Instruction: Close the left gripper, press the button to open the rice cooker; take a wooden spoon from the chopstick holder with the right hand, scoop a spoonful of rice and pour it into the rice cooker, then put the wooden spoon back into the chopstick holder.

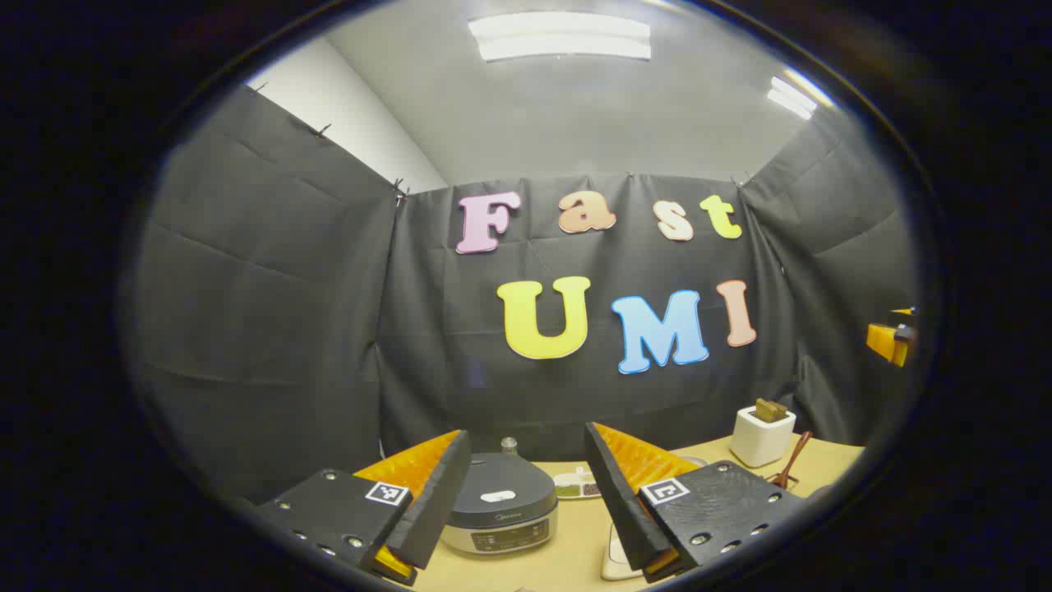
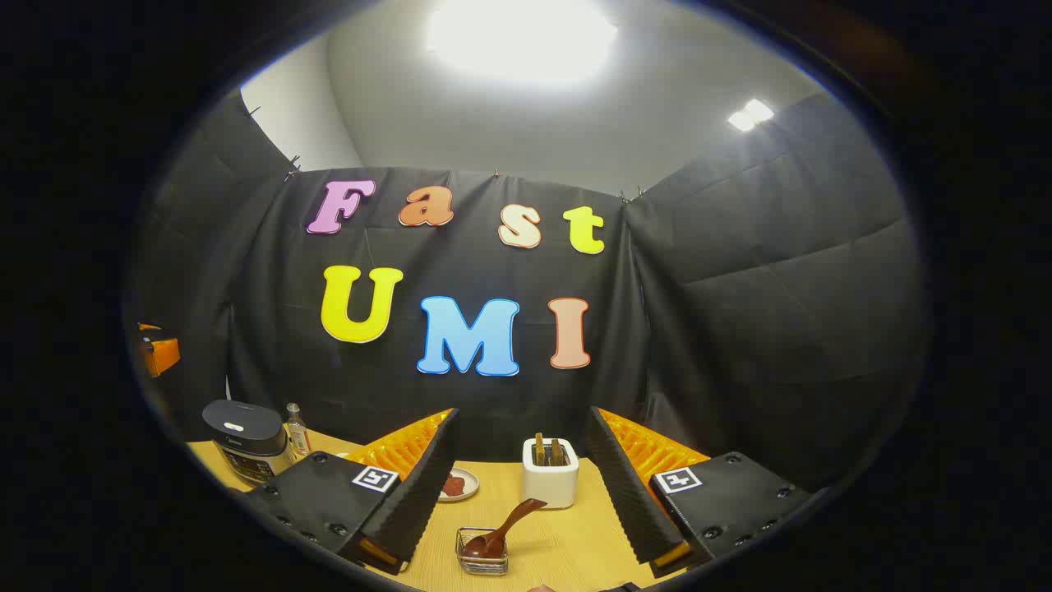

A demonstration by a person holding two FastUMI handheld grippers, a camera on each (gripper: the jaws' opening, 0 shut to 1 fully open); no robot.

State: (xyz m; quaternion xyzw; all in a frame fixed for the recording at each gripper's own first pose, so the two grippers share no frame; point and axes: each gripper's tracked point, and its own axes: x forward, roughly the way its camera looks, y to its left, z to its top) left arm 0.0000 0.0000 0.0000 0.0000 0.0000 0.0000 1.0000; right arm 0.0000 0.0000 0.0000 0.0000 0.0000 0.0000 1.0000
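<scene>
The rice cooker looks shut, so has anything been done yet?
Nothing looks done. The rice cooker has its lid down, and the left gripper is open in front of it. The right gripper is open and empty; a wooden spoon rests in a small container. Everything remains.

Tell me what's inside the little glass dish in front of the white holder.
The glass dish holds the bowl end of a wooden spoon, whose handle slants up toward the white holder. The spoon covers the dish's bottom, so any rice beneath it can't be made out.
</scene>
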